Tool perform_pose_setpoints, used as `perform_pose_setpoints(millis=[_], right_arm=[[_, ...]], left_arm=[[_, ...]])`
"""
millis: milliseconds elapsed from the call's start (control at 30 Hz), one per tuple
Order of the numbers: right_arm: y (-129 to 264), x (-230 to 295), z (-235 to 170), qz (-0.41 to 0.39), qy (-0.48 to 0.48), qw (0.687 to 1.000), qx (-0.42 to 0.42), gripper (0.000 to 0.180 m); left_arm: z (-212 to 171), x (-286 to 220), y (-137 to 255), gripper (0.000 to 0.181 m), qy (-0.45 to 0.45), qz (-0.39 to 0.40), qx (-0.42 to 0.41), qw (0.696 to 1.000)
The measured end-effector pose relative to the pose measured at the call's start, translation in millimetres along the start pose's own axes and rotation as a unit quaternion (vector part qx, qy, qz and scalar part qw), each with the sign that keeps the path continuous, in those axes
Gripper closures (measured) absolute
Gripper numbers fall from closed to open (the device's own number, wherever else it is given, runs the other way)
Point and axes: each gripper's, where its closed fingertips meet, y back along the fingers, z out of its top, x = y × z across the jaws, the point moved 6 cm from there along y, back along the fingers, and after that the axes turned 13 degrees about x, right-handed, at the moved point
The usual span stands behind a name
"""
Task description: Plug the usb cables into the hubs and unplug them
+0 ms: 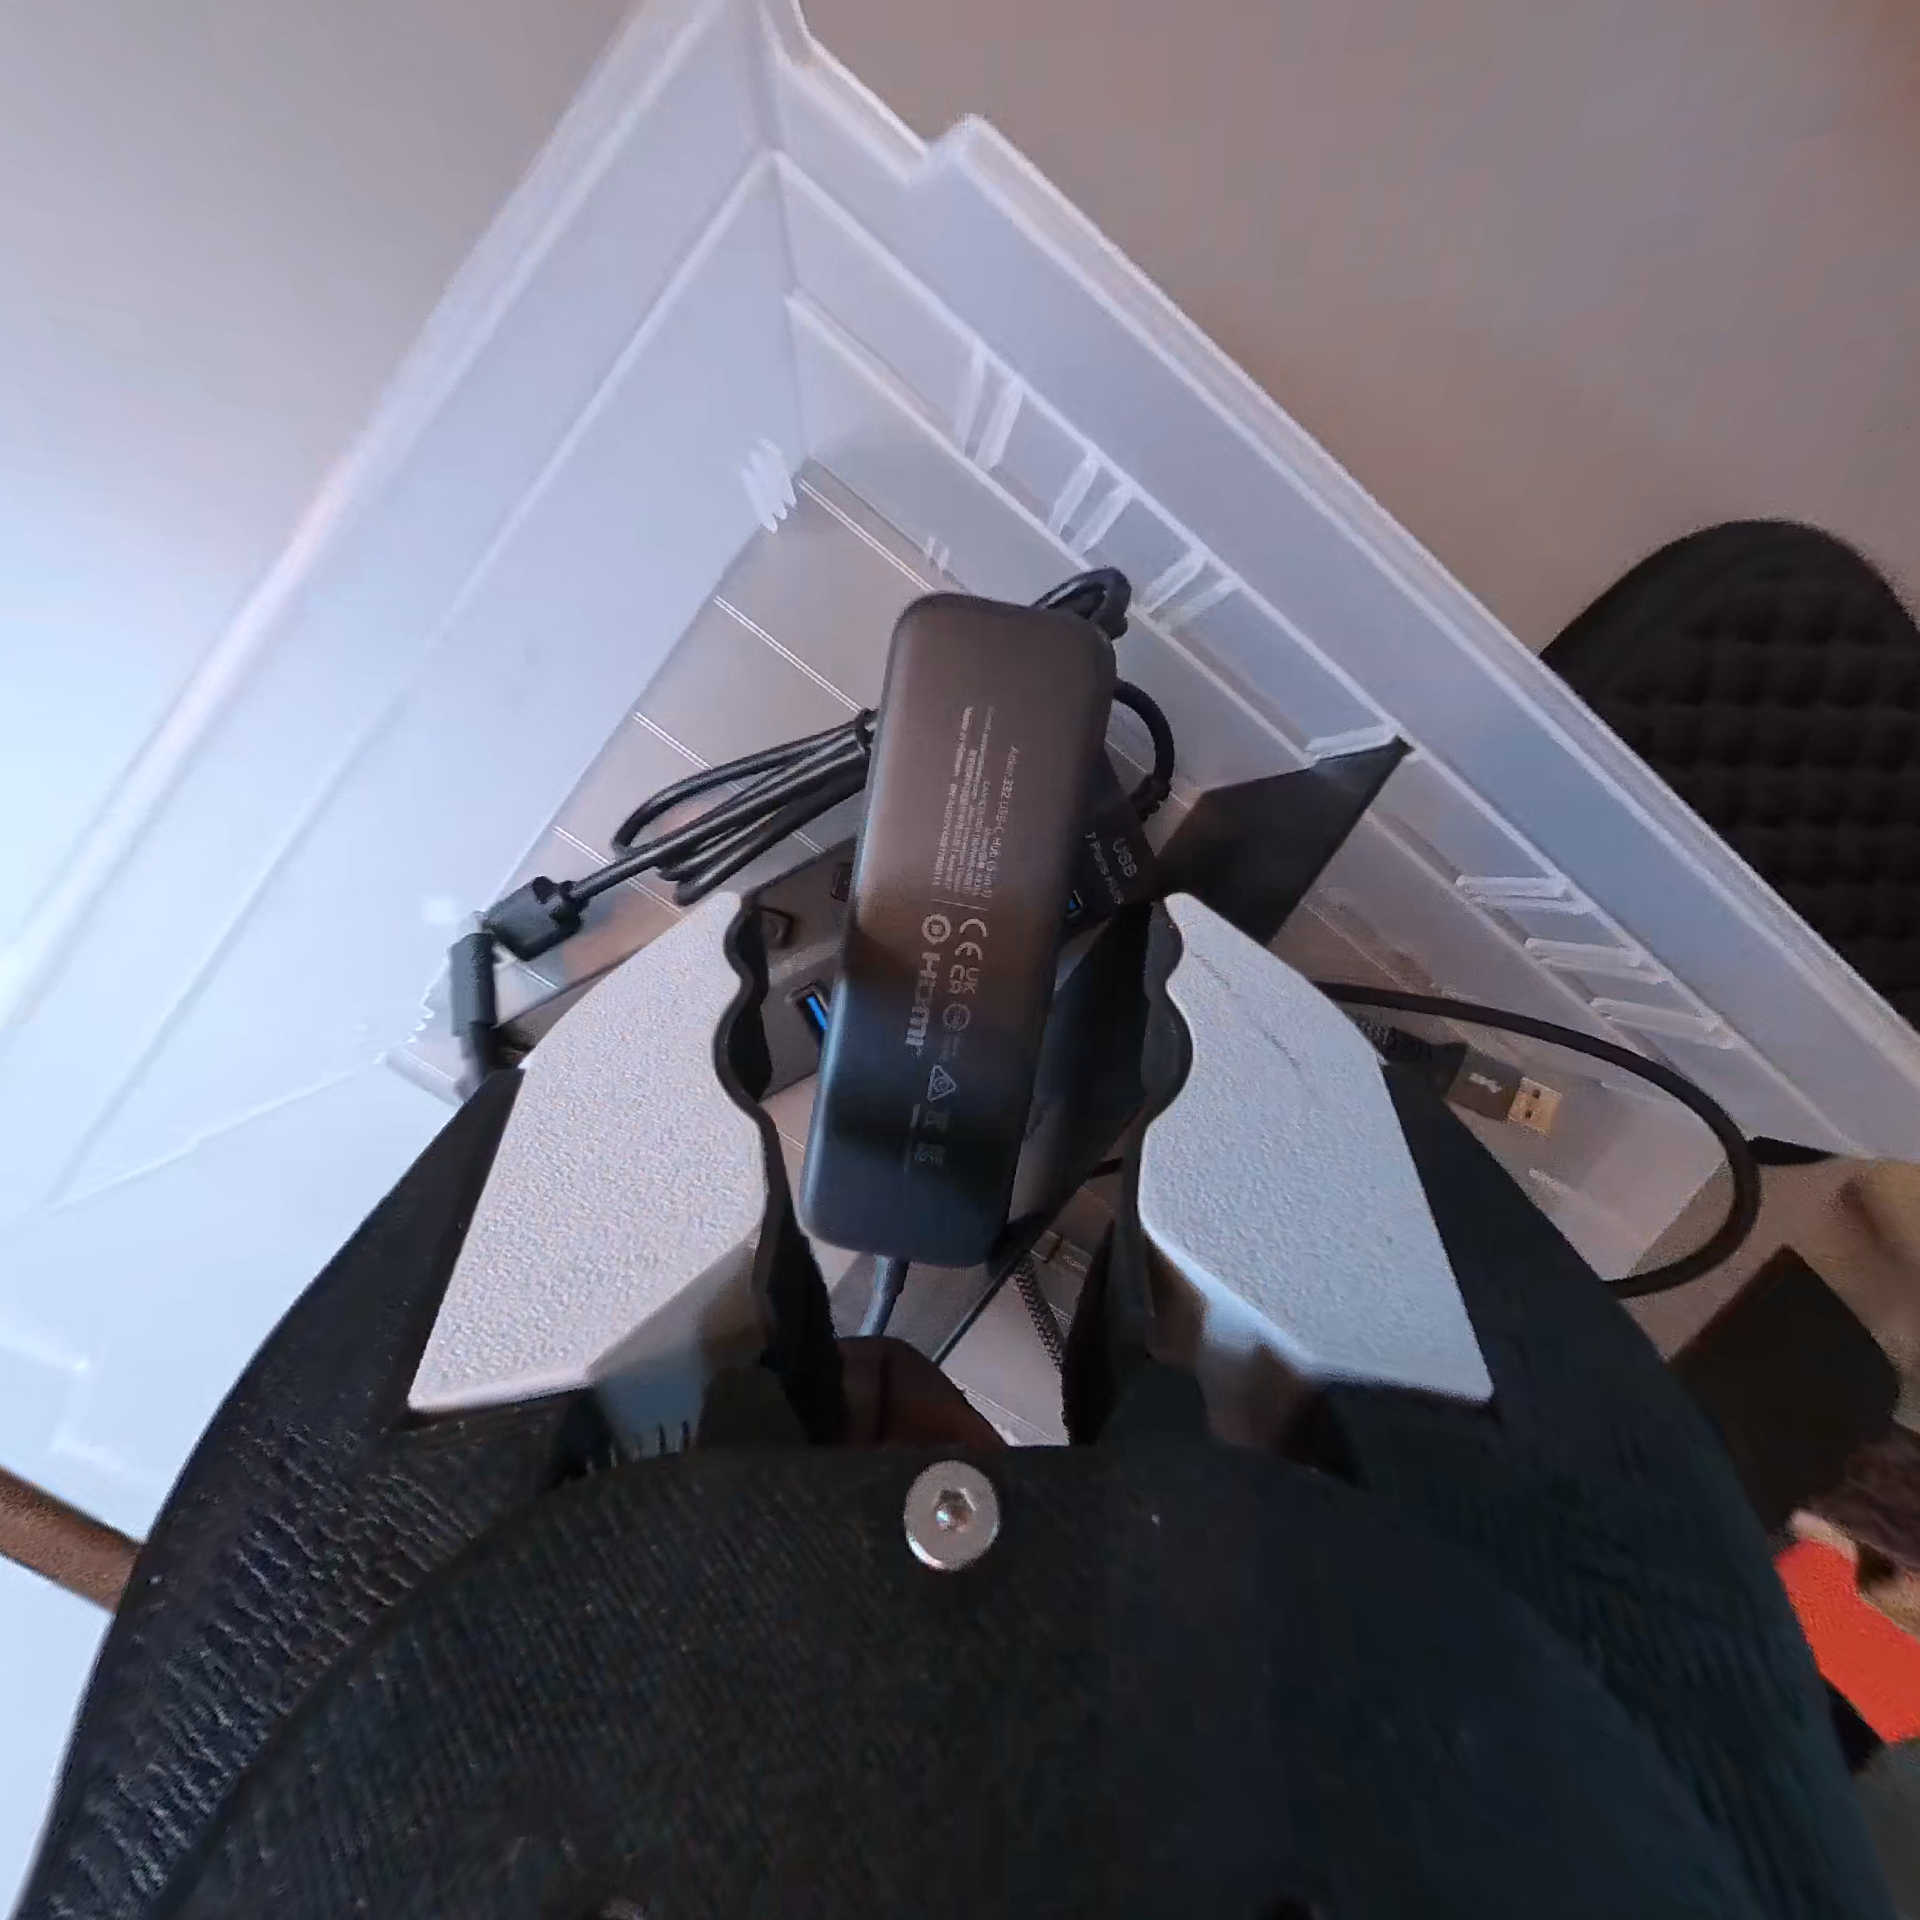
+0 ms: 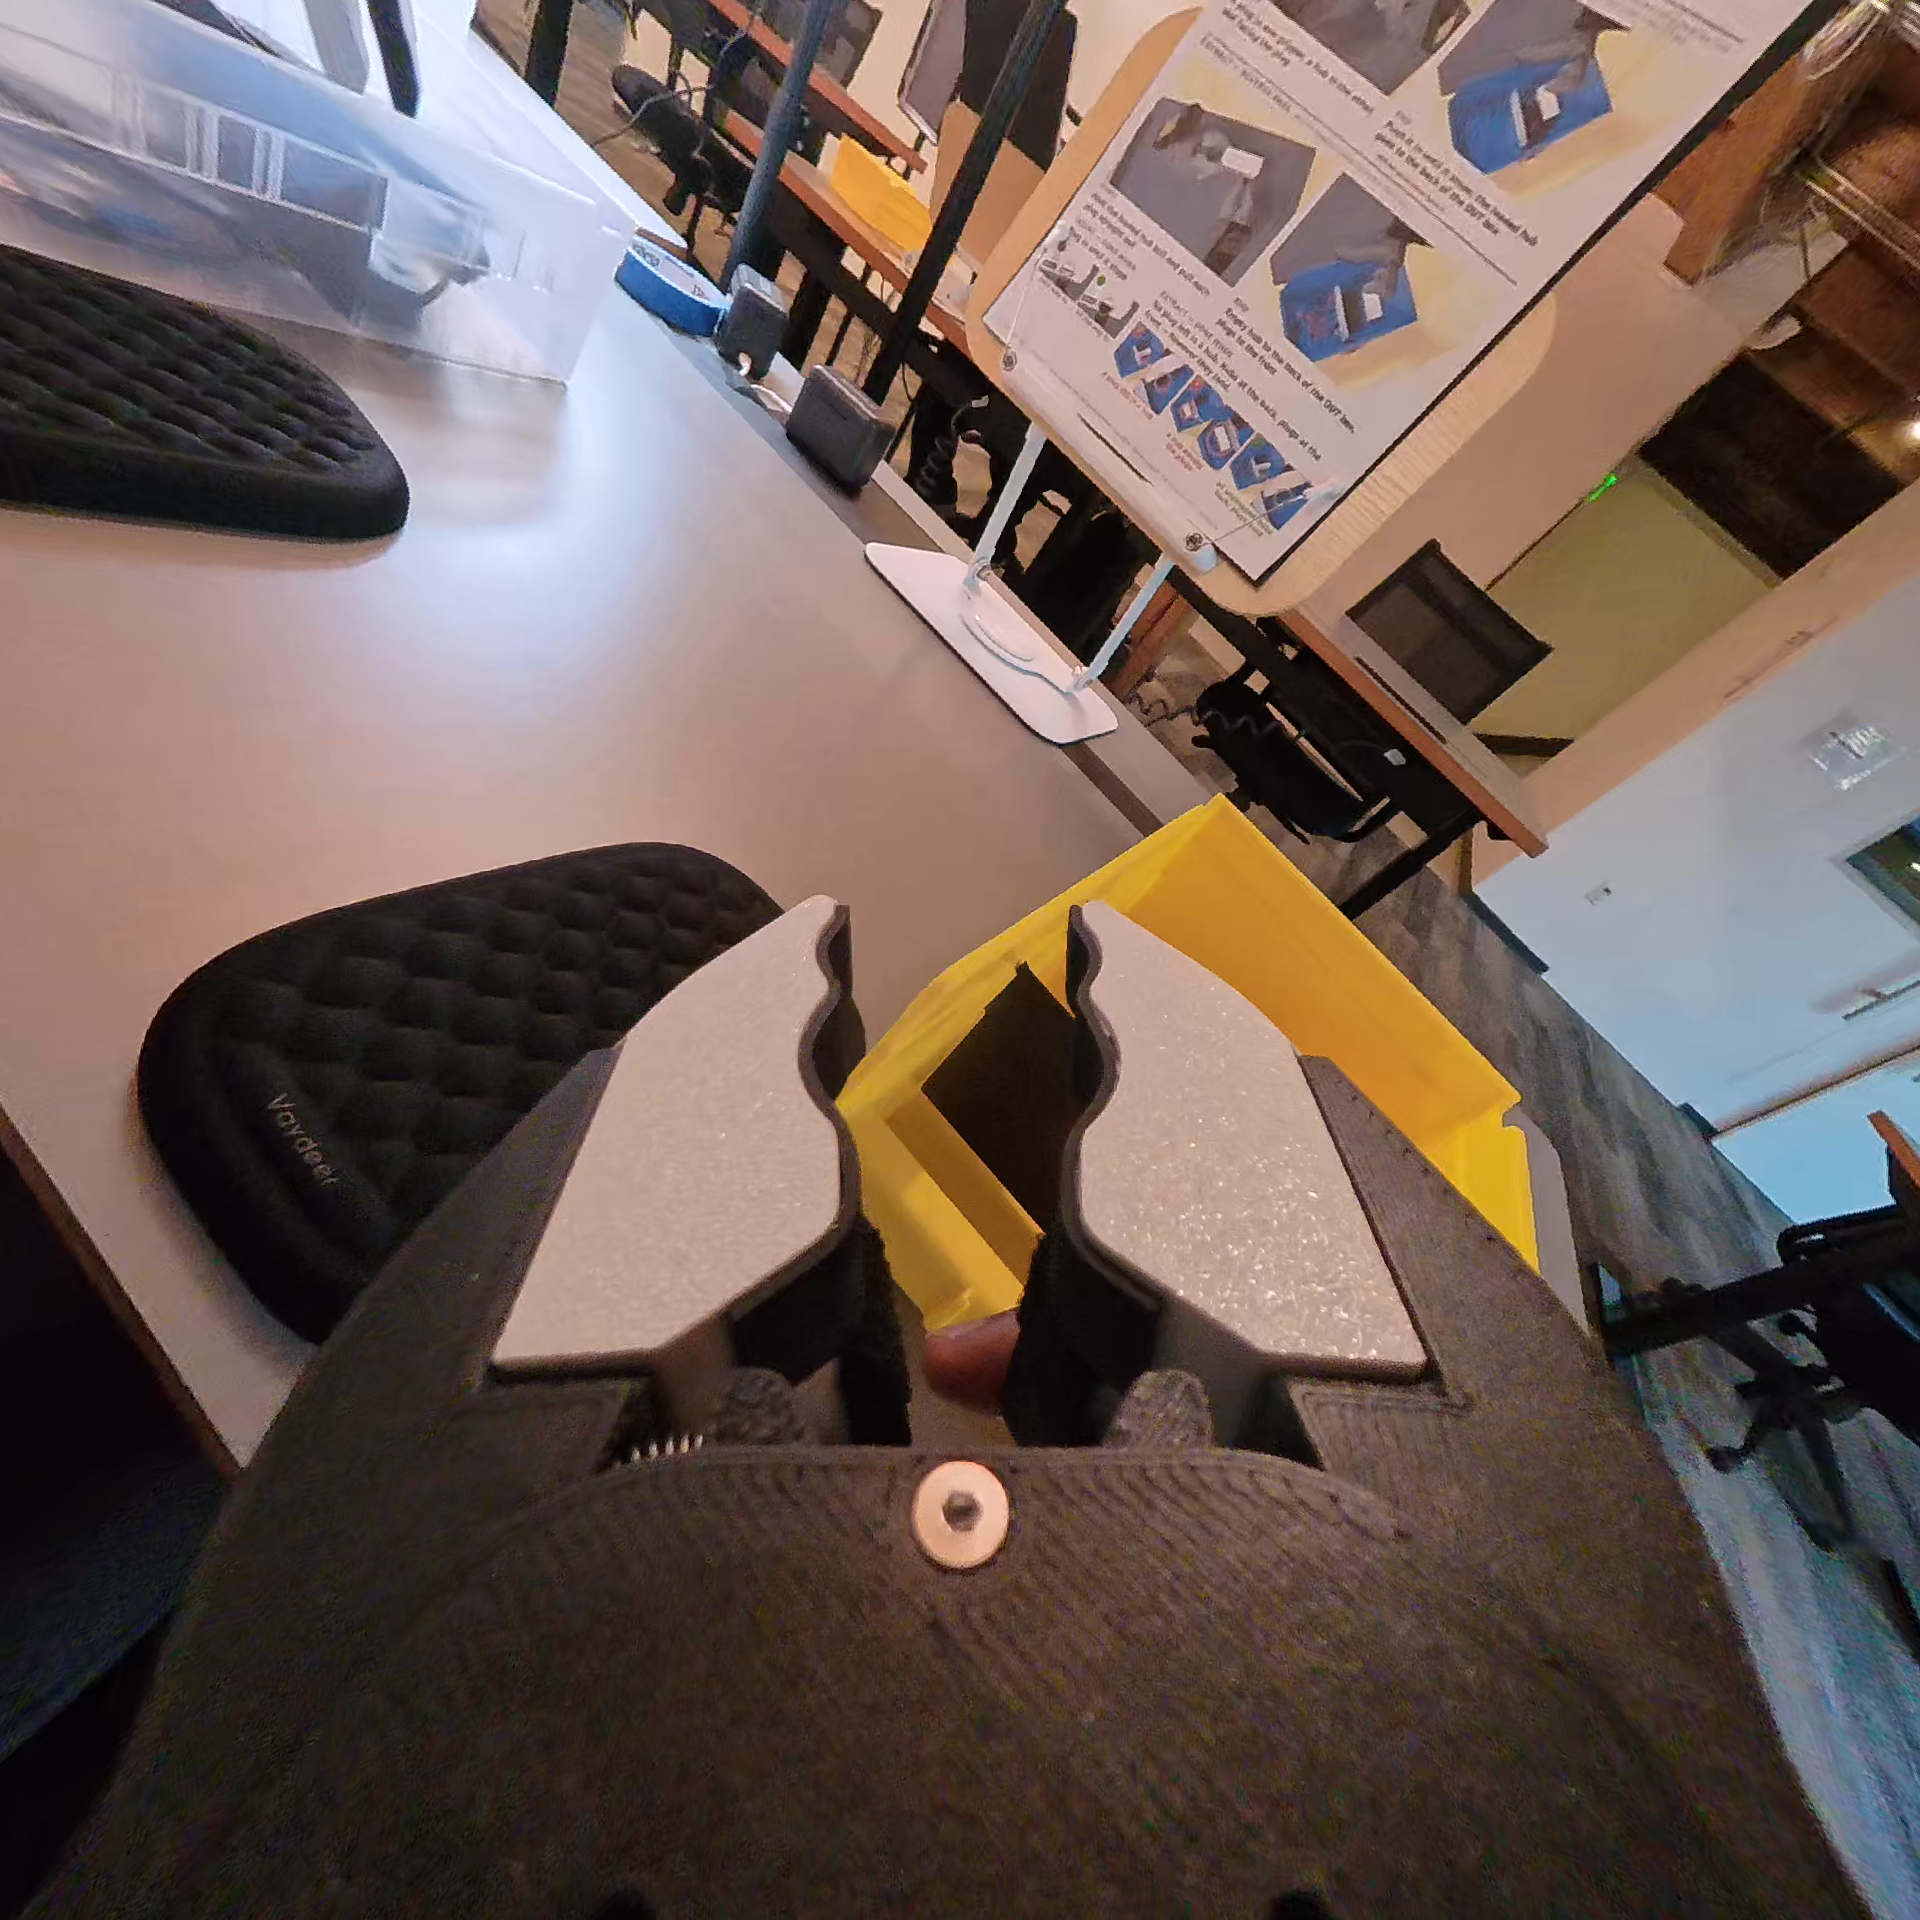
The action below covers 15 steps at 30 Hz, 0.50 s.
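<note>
In the left wrist view a dark grey USB hub (image 1: pixel 935 935) lies tilted on top of a black multi-port hub (image 1: pixel 1278 831) inside a clear plastic box (image 1: pixel 623 520). My left gripper (image 1: pixel 956 914) is open, with one jaw on each side of the grey hub and a narrow gap showing on both sides. A black cable with a small plug (image 1: pixel 540 914) lies coiled to the left of the hub. A braided cable with a USB-A plug (image 1: pixel 1507 1101) lies unplugged to the right. My right gripper (image 2: pixel 958 920) is open and empty over a yellow bin (image 2: pixel 1299 987).
Two black padded rests (image 2: pixel 416 1039) (image 2: pixel 156 416) lie on the grey table (image 2: pixel 623 675). The clear box (image 2: pixel 260 187) stands at the back left. A blue tape roll (image 2: pixel 665 281), small grey boxes (image 2: pixel 836 426) and an instruction board on a white stand (image 2: pixel 1299 260) line the far edge.
</note>
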Motion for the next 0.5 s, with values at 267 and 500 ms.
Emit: perform_pose_setpoints(millis=[267, 500], right_arm=[[-6, 2, 3, -0.004, 0.012, 1.000, 0.005, 0.140], [-2, 1, 5, -0.010, 0.010, 1.000, -0.009, 0.143]], left_arm=[[-2, -2, -15, 0.133, -0.041, 0.024, 0.049, 0.998], [4, -15, 42, 0.134, -0.048, 0.090, -0.083, 0.991]])
